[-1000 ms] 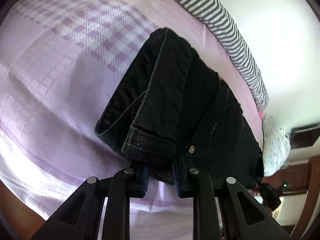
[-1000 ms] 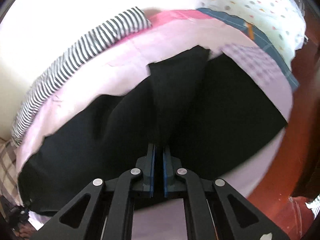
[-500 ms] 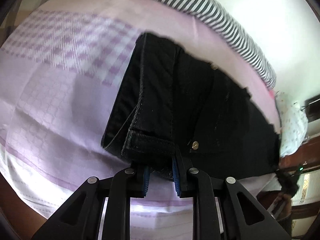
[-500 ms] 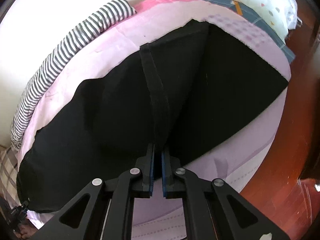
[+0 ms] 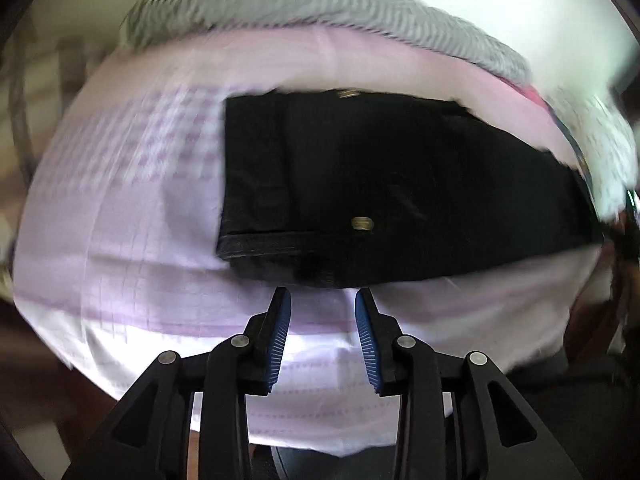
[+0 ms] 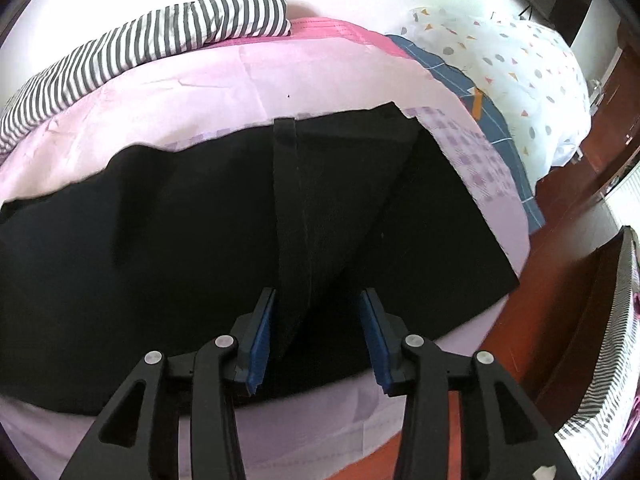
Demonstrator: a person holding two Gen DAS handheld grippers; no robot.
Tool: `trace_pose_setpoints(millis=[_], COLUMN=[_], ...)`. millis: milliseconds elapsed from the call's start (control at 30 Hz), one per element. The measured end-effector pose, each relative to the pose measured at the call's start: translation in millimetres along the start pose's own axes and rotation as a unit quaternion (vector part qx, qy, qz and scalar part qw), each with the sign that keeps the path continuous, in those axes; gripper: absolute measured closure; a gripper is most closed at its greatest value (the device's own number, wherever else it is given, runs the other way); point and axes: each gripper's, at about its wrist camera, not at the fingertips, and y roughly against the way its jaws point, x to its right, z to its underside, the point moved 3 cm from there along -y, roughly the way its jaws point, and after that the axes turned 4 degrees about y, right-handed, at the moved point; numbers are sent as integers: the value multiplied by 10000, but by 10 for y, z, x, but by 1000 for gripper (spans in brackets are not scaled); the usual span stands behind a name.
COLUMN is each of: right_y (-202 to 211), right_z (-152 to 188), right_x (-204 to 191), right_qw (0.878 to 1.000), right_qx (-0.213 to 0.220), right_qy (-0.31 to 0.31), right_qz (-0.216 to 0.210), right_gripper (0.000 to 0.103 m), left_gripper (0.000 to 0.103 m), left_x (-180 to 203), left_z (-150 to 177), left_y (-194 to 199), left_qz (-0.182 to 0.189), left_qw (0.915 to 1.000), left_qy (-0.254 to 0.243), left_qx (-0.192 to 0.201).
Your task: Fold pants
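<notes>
Pants (image 5: 400, 184) flat, waistband only in left view; left gripper (image 5: 322, 300) & right gripper (image 6: 316, 300) both spread.

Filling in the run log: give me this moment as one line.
pants: flat on pink sheet | left gripper: open, clear of waistband | right gripper: open over leg fabric
</notes>
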Motion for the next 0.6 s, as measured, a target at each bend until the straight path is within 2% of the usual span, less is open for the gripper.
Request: trace_pose_setpoints(millis=[67, 133, 167, 233, 300, 367, 433, 500, 600], right_y=[-72, -142, -166, -167, -152, -146, -126, -100, -89], right_z=[-99, -179, -200, -225, -238, -235, -233, -225, -224], right_x=[45, 82, 119, 194, 311, 463, 551, 608, 633], right_qw=[9999, 9993, 9986, 9964, 9907, 9784, 9695, 9628, 9582], right_qx=[-117, -237, -305, -332, -335, -382, -365, -348, -359], right_qy=[-50, -138, -234, -483, -871, -1394, -1668, -1838, -1931], right_qz=[-42, -266, -369, -616, -995, -1478, -1756, -1952, -2081], right_gripper=[65, 82, 83, 91, 92, 92, 93, 93, 94], left_gripper=[68, 59, 56, 47, 47, 47, 47, 47, 47], left_x=[237, 578, 735, 1168, 1556, 1944, 2326, 2704, 3142], left_z=[-38, -133, -181, -283, -372, -439, -478, -476, -424], left_y=[91, 138, 138, 92, -6, -149, -333, -511, -722], left_qz=[85, 291, 397, 727, 968, 1166, 1456, 1676, 1728], left_qw=[9989, 9947, 9921, 9824, 9709, 9594, 9487, 9378, 9230], left_qy=[-355, -734, -908, -1389, -1850, -2273, -2592, -2897, -3340], left_qx=[302, 657, 767, 1016, 1176, 1195, 1073, 918, 819])
